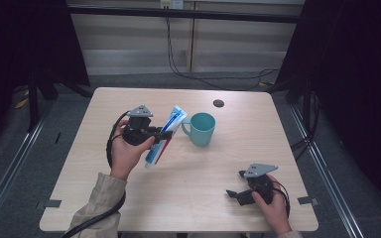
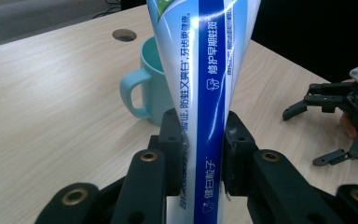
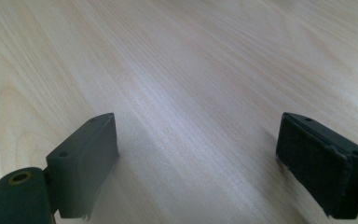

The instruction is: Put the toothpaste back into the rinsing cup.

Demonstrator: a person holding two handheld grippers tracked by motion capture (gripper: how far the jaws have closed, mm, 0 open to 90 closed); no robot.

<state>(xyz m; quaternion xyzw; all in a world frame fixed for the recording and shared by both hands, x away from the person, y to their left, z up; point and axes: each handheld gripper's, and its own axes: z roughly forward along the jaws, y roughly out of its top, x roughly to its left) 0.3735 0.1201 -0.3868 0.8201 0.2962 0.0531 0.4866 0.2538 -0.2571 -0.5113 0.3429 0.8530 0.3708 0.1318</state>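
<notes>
Toothpaste tube up off the table, right beside the mug!

The left gripper (image 1: pixel 159 133) clamps the blue-and-white toothpaste tube (image 1: pixel 166 135) between its jaws, holding it tilted just left of the teal mug (image 1: pixel 201 128). The right gripper (image 1: pixel 236 186), jaws spread wide, rests well apart from the mug toward the table's (image 1: pixel 193 198) near edge.

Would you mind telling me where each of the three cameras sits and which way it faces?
High view: above the person's side, looking forward and down at the table; forearms, left gripper, right gripper.
Left gripper view: rides the left gripper, jaws clamping the toothpaste tube, facing the teal mug.
Right gripper view: rides the right gripper, jaws open low over bare wood.
Shared: tube and mug, high and left gripper views.
</notes>
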